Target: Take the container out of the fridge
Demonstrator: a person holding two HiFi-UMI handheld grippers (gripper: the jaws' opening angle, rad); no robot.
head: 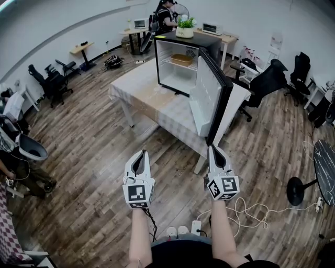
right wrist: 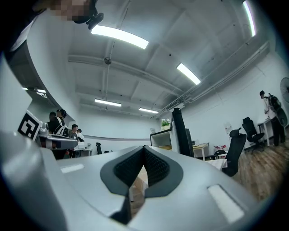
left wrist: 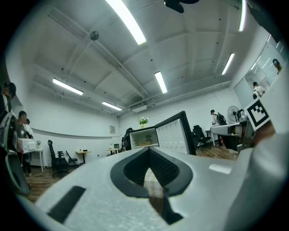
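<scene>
A black mini fridge (head: pixel 178 52) stands on a table (head: pixel 142 89) ahead of me, its door (head: pixel 212 102) swung wide to the right. On its upper shelf lies a shallow tan container (head: pixel 181 59). Both grippers hang low over the wooden floor, well short of the table. The left gripper (head: pixel 140 153) is shut with nothing in it, and so is the right gripper (head: pixel 213 149). In the left gripper view the jaws (left wrist: pixel 149 149) meet at their tips, with the fridge (left wrist: pixel 143 137) and container (left wrist: pixel 145 144) far beyond them. The right gripper view shows closed tips (right wrist: pixel 143 149) and the door edge (right wrist: pixel 178 131).
A potted plant (head: pixel 185 26) sits on top of the fridge. Office chairs (head: pixel 264 84) stand right of the table. A fan stand (head: pixel 296 191), white cables (head: pixel 246 212) and a power strip (head: pixel 183 230) lie on the floor near me. People are at the left (head: pixel 15 157) and back (head: pixel 166 15).
</scene>
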